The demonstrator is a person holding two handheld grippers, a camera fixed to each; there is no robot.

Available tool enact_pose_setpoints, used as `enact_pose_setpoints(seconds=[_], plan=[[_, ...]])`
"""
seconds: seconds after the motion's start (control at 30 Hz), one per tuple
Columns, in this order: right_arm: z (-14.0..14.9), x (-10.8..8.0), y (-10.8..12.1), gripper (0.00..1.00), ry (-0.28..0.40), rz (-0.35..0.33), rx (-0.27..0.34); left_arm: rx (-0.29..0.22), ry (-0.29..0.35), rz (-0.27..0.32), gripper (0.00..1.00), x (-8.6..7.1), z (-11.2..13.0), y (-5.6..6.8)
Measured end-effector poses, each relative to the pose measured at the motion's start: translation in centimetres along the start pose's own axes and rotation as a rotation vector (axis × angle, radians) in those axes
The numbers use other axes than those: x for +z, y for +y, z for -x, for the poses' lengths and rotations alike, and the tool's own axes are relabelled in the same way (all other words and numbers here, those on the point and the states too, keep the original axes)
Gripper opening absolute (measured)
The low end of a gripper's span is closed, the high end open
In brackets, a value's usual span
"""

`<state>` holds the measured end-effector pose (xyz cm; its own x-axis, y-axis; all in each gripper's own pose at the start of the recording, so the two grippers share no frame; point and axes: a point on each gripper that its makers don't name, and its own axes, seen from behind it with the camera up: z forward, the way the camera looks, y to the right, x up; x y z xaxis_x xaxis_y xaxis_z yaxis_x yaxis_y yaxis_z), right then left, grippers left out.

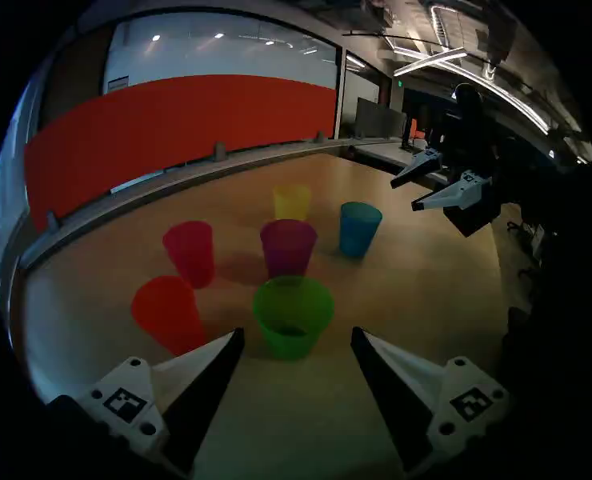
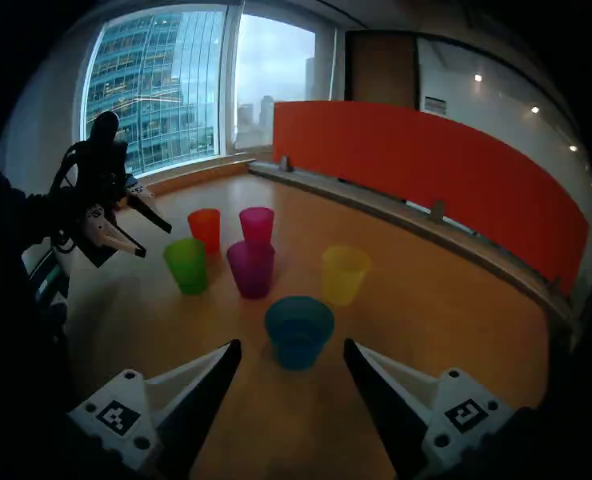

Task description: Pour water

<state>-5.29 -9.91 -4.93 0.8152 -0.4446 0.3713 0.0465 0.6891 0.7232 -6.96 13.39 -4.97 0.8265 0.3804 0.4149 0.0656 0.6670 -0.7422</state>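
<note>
Several plastic cups stand upright in a cluster on the wooden table (image 1: 424, 304). In the left gripper view the green cup (image 1: 292, 300) is nearest, just ahead of my open left gripper (image 1: 296, 331), whose fingers hold nothing. Around it stand an orange cup (image 1: 166, 312), a pink cup (image 1: 190, 252), a purple cup (image 1: 288, 246), a yellow cup (image 1: 292, 202) and a blue cup (image 1: 358, 228). My right gripper (image 1: 402, 197) hovers open beyond the blue cup. In the right gripper view the blue cup (image 2: 298, 320) sits just in front of my open right gripper (image 2: 292, 342).
A low red partition (image 1: 176, 128) with a ledge runs along the table's far edge. Large windows (image 2: 160, 88) lie behind the left gripper (image 2: 156, 242), which hovers beside the green cup (image 2: 186, 265). Bare tabletop (image 2: 440, 320) stretches to the right of the yellow cup (image 2: 345, 274).
</note>
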Motion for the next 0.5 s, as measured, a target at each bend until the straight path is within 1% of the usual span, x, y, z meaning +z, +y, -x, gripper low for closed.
enact_pose_setpoints(seconds=[0.27, 0.5], plan=[[1.0, 1.5, 0.2, 0.99, -0.025, -0.007, 0.022, -0.012, -0.052, -0.002, 1.0, 1.5, 1.0, -1.0], [1.6, 2.6, 0.4, 0.99, -0.038, -0.015, 0.033, -0.021, -0.077, 0.016, 1.0, 2.7, 1.7, -1.0]])
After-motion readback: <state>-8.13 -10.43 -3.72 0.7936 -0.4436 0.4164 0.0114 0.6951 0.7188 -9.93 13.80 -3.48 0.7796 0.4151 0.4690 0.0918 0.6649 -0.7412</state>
